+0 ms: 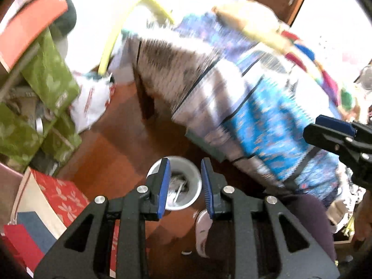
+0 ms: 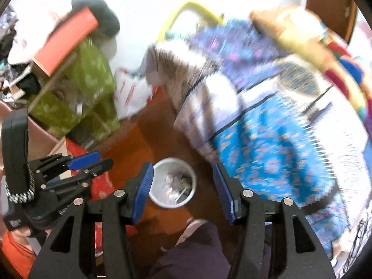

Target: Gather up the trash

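Note:
A white round trash bin [image 1: 187, 181] stands on the brown wooden floor below both grippers, with crumpled scraps inside; it also shows in the right wrist view [image 2: 173, 182]. My left gripper [image 1: 184, 189] is open and empty, high above the bin; it appears at the left of the right wrist view [image 2: 93, 162]. My right gripper [image 2: 183, 190] is open wide and empty, also above the bin; it shows at the right edge of the left wrist view [image 1: 330, 130]. No trash is held.
A bed with a blue and white patterned cover [image 2: 267, 127] fills the right side. Green bags [image 1: 48, 86], a red patterned box [image 1: 58, 195] and a white plastic bag [image 1: 93, 102] crowd the left. My foot in a shoe [image 1: 202, 230] stands beside the bin.

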